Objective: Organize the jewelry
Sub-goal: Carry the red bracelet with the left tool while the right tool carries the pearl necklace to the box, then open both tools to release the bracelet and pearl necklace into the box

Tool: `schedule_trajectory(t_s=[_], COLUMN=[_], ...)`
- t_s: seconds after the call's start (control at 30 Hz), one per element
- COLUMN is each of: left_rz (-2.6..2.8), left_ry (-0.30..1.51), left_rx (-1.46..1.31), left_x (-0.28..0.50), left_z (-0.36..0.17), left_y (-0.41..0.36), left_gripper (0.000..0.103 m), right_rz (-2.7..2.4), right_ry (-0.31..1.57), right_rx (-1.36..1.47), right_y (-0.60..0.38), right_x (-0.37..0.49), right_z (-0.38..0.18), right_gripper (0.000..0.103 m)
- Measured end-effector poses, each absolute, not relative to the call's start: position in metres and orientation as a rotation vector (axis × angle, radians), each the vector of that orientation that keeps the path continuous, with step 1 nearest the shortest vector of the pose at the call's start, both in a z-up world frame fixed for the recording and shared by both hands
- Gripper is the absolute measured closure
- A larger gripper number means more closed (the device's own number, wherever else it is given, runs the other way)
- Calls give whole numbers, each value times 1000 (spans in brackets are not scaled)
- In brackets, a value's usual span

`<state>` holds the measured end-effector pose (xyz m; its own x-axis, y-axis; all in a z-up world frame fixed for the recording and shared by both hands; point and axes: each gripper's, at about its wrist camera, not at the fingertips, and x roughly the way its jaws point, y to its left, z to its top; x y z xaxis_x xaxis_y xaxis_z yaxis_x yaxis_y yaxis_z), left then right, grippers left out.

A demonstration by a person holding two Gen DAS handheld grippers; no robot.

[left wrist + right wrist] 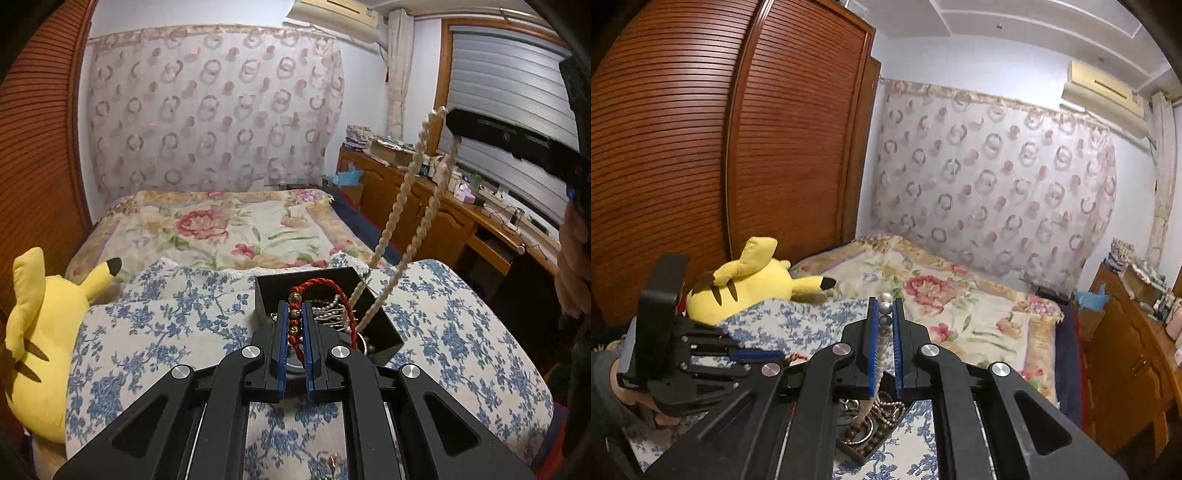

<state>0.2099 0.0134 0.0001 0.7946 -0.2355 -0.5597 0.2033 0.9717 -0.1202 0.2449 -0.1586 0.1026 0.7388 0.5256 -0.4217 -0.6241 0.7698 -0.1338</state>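
Your left claw (294,325) is clenched on a red cord bracelet (325,291) strung with small dark beads, its loop arching just above the open black jewelry box (384,325). The box sits on a blue-and-white floral cushion (147,332) at the foot of the bed (221,229), and holds a tangle of pearl strands and dark bead bracelets. Your right claw (885,325) is clenched on a pearl necklace (399,206), silver beads showing between its blue pads; seen from the left wrist, the twisted cream strand hangs from that claw, up and right of the box, down into the box. A yellow plush toy (40,332) lies left of the box, beside the cushion.
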Motion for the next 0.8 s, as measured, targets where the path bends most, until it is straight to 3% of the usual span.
schedule_trajectory(t_s=[0.8], left_rz=[-240], left_ry=[695], left_rx=[-16], left_x=[265], left_z=[-30], left_y=[-7], left_gripper=[97], right_rz=[698], right_ry=[582], right_rx=[-248], right_y=[-151], right_x=[286], right_z=[12], right_gripper=[94])
